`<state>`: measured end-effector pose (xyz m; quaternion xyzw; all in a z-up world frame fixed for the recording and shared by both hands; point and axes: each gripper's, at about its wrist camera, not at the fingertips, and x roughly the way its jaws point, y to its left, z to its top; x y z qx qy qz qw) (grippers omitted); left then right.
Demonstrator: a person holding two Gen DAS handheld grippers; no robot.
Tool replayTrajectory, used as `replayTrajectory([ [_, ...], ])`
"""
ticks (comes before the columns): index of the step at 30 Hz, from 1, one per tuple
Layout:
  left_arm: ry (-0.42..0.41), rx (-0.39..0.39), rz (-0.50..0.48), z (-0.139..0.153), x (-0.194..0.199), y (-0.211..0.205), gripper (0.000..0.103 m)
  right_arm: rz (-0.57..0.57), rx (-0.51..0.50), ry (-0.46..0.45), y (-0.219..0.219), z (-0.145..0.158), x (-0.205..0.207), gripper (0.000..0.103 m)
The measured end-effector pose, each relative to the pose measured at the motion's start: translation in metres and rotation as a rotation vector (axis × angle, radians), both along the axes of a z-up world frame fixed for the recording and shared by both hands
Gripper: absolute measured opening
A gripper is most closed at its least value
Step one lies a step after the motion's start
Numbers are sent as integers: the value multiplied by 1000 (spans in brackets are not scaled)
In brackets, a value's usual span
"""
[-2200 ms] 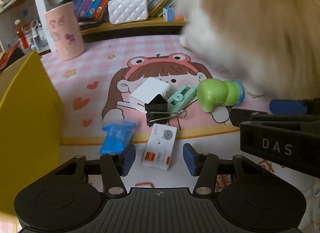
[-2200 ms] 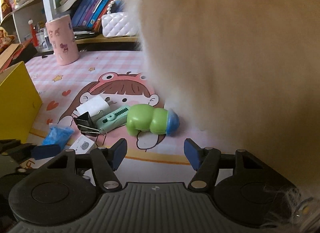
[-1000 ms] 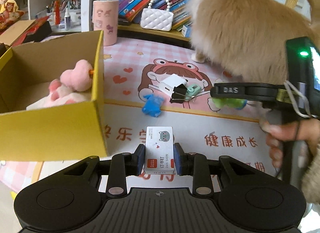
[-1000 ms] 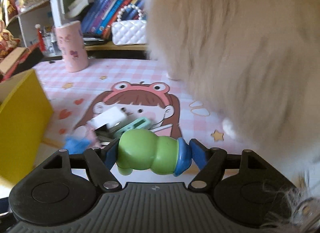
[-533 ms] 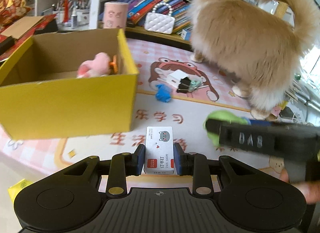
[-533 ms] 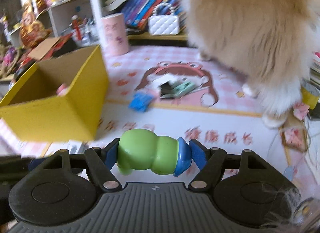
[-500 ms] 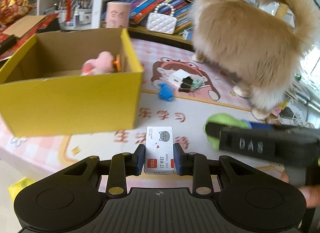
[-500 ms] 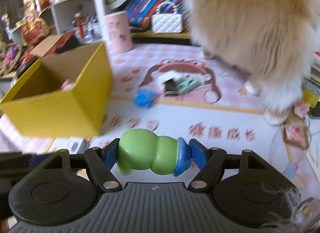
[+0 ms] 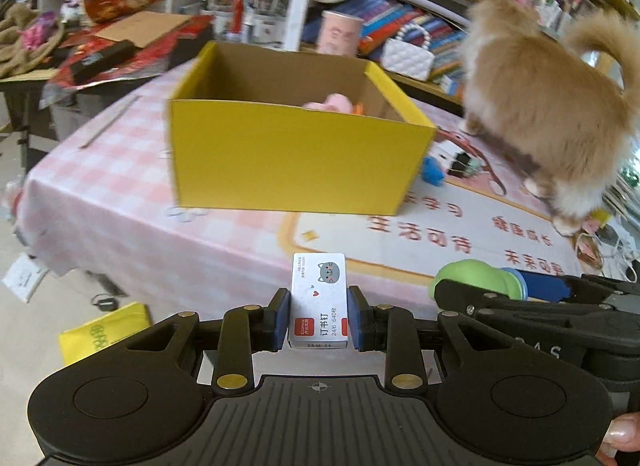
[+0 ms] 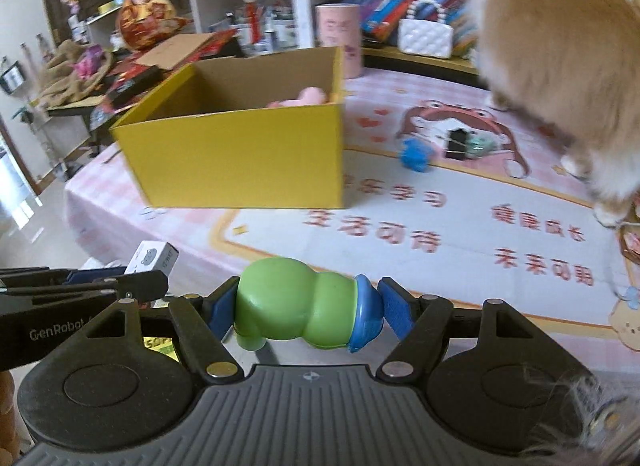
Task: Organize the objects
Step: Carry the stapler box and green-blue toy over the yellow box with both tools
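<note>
— What are you carrying?

— My left gripper (image 9: 319,320) is clamped on the staple box (image 9: 319,300); my right gripper (image 10: 306,312) is clenched on the green toy (image 10: 298,310), both held short of the yellow box (image 9: 296,157).

— How to drop them well?

— I'd bring each above the open top (clear of the near wall and the pink plush (image 9: 334,102)) before loosening, watching the cat (image 9: 548,113) nearby.
</note>
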<state>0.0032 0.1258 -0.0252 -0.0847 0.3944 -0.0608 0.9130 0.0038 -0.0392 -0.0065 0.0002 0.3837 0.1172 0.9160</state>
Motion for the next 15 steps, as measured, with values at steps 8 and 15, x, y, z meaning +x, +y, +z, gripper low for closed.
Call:
replayTrajectory([
  [8, -46, 4, 63, 9, -25, 44, 28, 51, 1, -37, 44, 7, -14, 71],
  [15, -82, 1, 74, 17, -34, 66, 28, 52, -8, -61, 65, 14, -20, 71],
])
